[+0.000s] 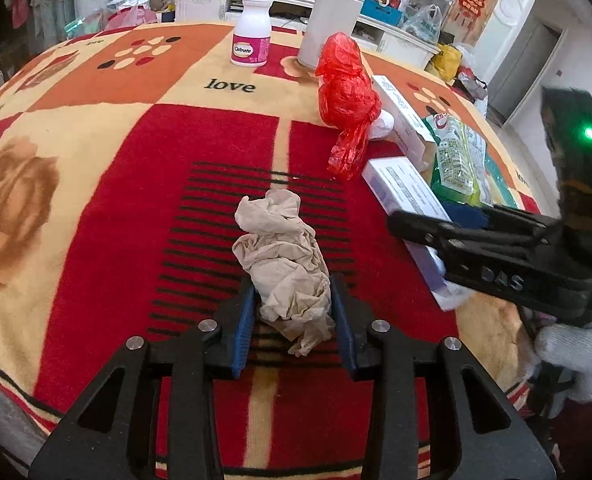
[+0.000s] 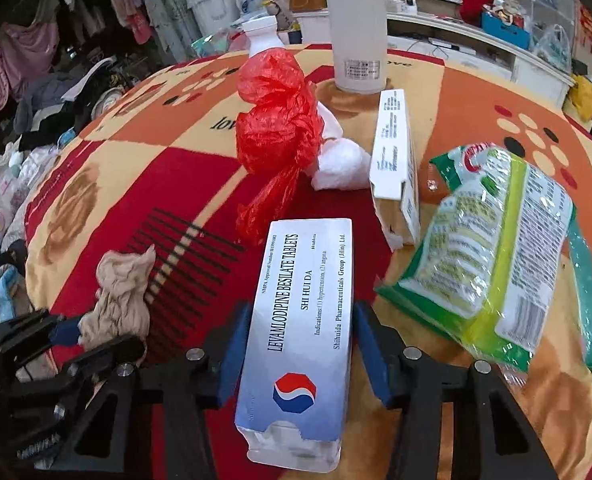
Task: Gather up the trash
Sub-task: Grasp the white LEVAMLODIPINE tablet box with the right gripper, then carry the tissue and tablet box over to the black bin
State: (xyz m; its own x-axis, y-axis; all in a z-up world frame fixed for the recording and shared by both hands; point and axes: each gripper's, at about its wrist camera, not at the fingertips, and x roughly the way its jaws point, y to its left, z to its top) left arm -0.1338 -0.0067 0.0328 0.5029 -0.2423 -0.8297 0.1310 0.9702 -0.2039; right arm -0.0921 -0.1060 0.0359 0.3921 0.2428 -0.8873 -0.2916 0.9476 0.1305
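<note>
A crumpled beige tissue [image 1: 284,264] lies on the patterned blanket; my left gripper [image 1: 295,322] has a blue pad on each side of its near end, closed against it. It also shows in the right wrist view [image 2: 122,300]. My right gripper [image 2: 298,354] straddles a silver tablet box [image 2: 302,320], pads on both sides, with small gaps showing. The box also shows in the left wrist view [image 1: 406,194]. A knotted red plastic bag [image 1: 346,98] stands behind, with a white wad [image 2: 342,168] beside it.
A white Caltrate bottle [image 1: 252,30] and a grey flask [image 1: 332,20] stand at the back. A white carton [image 2: 394,164] and a green snack packet [image 2: 492,252] lie to the right. The blanket [image 1: 136,184] covers the table; clutter surrounds it.
</note>
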